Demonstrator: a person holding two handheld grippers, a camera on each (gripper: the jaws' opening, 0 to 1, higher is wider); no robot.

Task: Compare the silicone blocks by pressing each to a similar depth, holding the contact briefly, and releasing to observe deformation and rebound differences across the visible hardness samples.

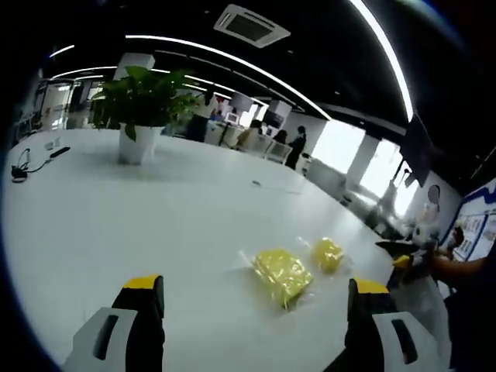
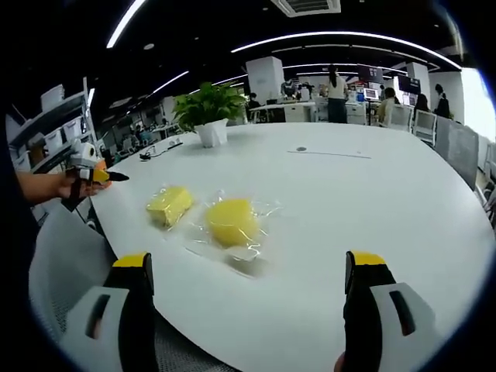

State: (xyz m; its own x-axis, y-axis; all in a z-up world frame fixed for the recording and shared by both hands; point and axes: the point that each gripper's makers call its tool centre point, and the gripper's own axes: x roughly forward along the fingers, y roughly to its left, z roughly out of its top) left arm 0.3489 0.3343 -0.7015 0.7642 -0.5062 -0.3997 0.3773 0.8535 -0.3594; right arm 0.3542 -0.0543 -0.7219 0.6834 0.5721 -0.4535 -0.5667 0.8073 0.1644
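You are holding both grippers above the white bench (image 2: pixel 403 201), fingers spread wide and gripping nothing — the left gripper (image 1: pixel 256 310) and the right gripper (image 2: pixel 248 302) alike. Just beyond your right fingers, the round block (image 2: pixel 231 221) and the square block (image 2: pixel 170 204) are lying side by side in clear wrap, near the bench edge. Further back, a potted plant (image 2: pixel 208 116) is standing — chairs and people behind it.

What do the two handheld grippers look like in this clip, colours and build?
Both match: the left gripper and right gripper each have two black fingers with yellow tips, on light grey housings with a dark slot. Seen from the right gripper view, the left gripper looks grey-white with an orange patch and a black tip.
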